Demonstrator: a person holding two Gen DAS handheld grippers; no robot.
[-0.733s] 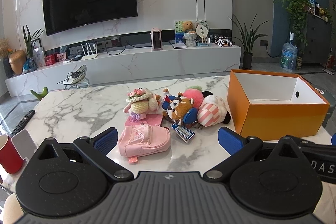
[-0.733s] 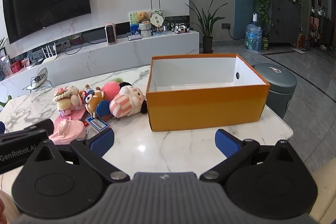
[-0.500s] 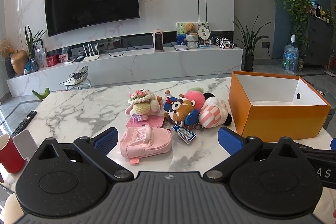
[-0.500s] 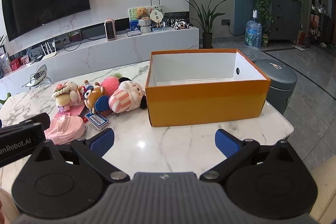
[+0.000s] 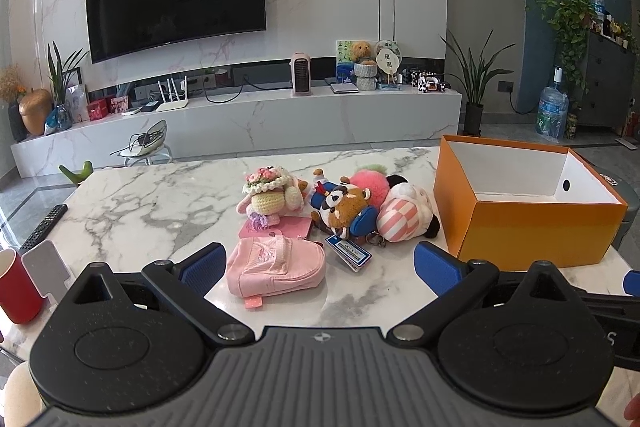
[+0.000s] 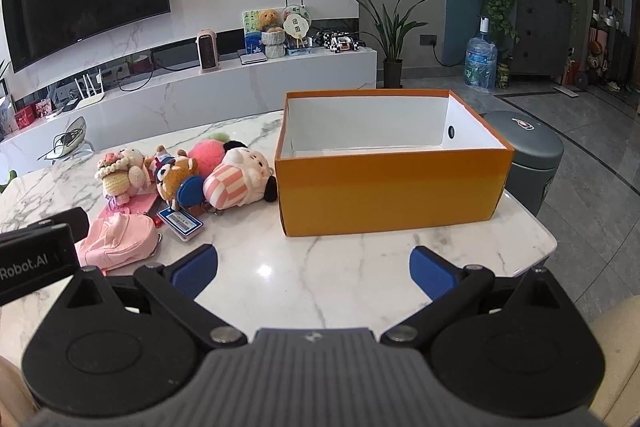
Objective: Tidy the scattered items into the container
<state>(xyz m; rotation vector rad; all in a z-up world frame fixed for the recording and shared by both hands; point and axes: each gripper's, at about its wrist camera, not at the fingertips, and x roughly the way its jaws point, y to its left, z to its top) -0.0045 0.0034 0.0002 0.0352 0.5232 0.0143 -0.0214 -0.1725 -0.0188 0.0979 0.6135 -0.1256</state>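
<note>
The only writing that could be read was "Robot.AI" in white on the black body of the left gripper (image 6: 38,259), seen at the left edge of the right wrist view; its first letters were cut off. A blue and white tag (image 5: 347,251) lay by the toys, its print too small to read.

The left gripper (image 5: 318,267) was tilted somewhat downward over the near edge of the marble table (image 5: 140,203), its jaws spread wide with nothing gripped; the pink pouch (image 5: 276,267) lay on the table just beyond and between the blue fingertips (image 5: 202,263). The right gripper (image 6: 312,267) hovered over bare marble in front of the orange box (image 6: 392,195), jaws likewise released and empty.

The box stood open at the table's right end; what showed of its white inside held nothing. The toys lay in a cluster just left of it: a crocheted doll (image 5: 268,197), a brown plush animal (image 5: 346,211), a pink fluffy ball (image 5: 370,183) and a pink checked plush (image 5: 402,219) nearest the box.
</note>
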